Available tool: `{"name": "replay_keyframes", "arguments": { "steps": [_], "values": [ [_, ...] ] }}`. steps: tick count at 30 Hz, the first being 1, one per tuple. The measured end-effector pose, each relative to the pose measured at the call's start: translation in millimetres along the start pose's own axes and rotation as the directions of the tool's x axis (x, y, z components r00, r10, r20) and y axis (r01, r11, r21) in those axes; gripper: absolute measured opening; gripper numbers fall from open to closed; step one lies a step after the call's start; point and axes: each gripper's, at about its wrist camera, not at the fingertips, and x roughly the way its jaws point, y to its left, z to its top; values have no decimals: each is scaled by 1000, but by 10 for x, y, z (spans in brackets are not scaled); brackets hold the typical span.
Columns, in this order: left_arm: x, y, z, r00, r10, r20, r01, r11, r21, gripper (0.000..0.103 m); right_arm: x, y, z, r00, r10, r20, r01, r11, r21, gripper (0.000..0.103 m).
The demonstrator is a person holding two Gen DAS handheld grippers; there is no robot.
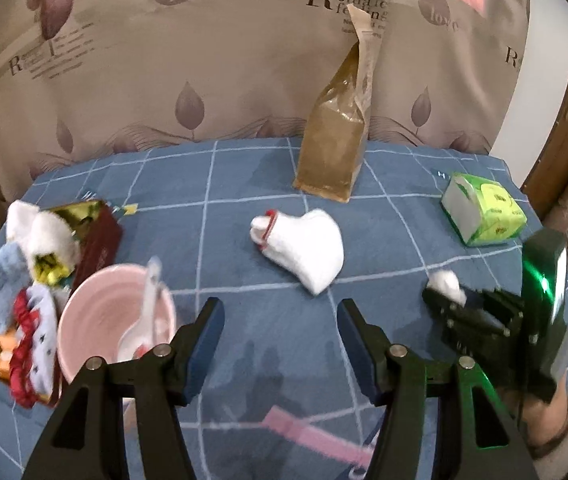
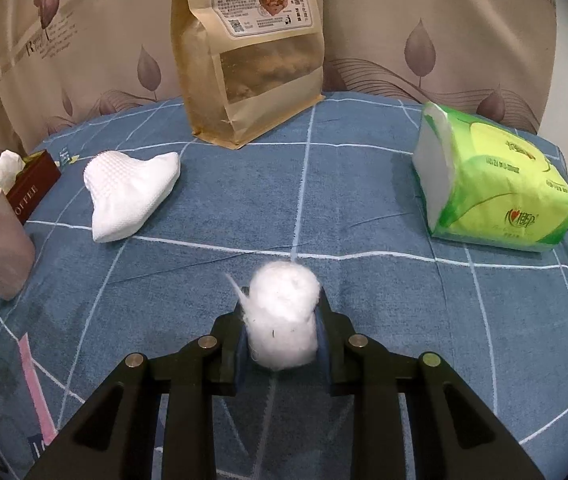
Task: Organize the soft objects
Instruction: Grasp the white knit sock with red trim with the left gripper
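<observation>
A white sock (image 1: 308, 246) with red trim lies in the middle of the blue checked cloth; it also shows in the right wrist view (image 2: 128, 196). My left gripper (image 1: 280, 320) is open and empty, just in front of the sock. My right gripper (image 2: 282, 320) is shut on a white cotton ball (image 2: 282, 316) and holds it above the cloth; in the left wrist view the ball (image 1: 446, 282) shows at the right gripper's tips. A dark red box (image 1: 96, 236) at the left holds several socks and soft items (image 1: 36, 236).
A pink bowl (image 1: 96, 304) with a white spoon (image 1: 146, 308) stands beside the box. A brown paper bag (image 1: 334, 136) stands at the back. A green tissue pack (image 1: 484, 208) lies at the right, also in the right wrist view (image 2: 492, 184). A curtain hangs behind.
</observation>
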Motion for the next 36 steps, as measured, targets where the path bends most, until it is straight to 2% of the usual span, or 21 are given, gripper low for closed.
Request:
{"name": "replay_keyframes", "arguments": {
  "steps": [7, 18, 23, 27, 30, 32, 34, 35, 36],
  "values": [
    [348, -118, 238, 1000, 25, -14, -25, 1000, 4, 60, 0, -32, -6, 1000, 26, 3, -26, 999, 22, 26],
    [860, -274, 335, 997, 39, -61, -39, 999, 14, 60, -4, -121, -4, 998, 70, 8, -70, 996, 54, 26],
    [1135, -316, 416, 993, 98, -63, -96, 995, 40, 60, -5, -146, -2, 996, 88, 10, -88, 994, 67, 27],
    [1407, -234, 423, 990, 109, -95, -107, 994, 21, 73, -2, -150, -5, 995, 97, 11, -97, 992, 75, 27],
    [1499, -95, 423, 992, 64, -108, -70, 996, -54, 85, 3, -152, -4, 995, 100, 11, -101, 992, 77, 27],
    [1546, -3, 432, 992, 16, -121, -28, 994, -104, 87, 5, -156, -2, 994, 107, 13, -108, 991, 81, 29],
    [1558, -7, 438, 992, 17, -128, -30, 994, -101, 85, 6, -157, 1, 994, 111, 13, -111, 990, 83, 29],
    [1552, -24, 433, 992, 15, -128, -27, 996, -90, 81, 5, -156, 1, 994, 110, 13, -111, 990, 82, 29],
    [1540, -35, 426, 992, 4, -123, -14, 996, -84, 71, 5, -157, 1, 994, 111, 14, -112, 990, 83, 29]
  ]
}}
